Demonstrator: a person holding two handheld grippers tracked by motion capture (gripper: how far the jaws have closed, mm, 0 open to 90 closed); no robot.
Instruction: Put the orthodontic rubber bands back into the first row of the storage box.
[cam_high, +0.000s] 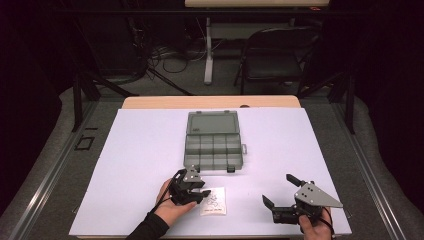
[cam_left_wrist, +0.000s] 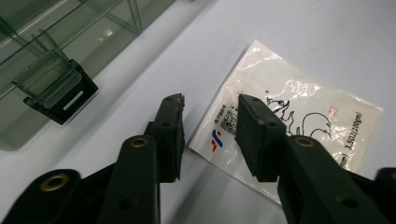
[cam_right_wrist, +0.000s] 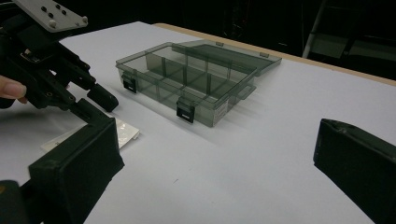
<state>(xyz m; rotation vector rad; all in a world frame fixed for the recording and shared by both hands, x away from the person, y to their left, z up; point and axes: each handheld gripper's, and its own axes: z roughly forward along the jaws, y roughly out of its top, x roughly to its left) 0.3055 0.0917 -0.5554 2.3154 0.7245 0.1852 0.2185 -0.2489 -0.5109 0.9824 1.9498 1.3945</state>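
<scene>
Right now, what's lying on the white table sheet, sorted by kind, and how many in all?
Smoky clear plastic compartment box, lid open: 1
Flat white printed plastic packet: 1
Black hand-held two-jaw tool: 2, left and right
Total: 4

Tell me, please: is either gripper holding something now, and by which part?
Nothing is held. The left gripper hangs open over the corner of the small printed bag; the right gripper is open, holding nothing.

White packet (cam_left_wrist: 299, 107) with black drawing, smoky grey box (cam_high: 212, 145), black tongs (cam_left_wrist: 210, 121)
</scene>
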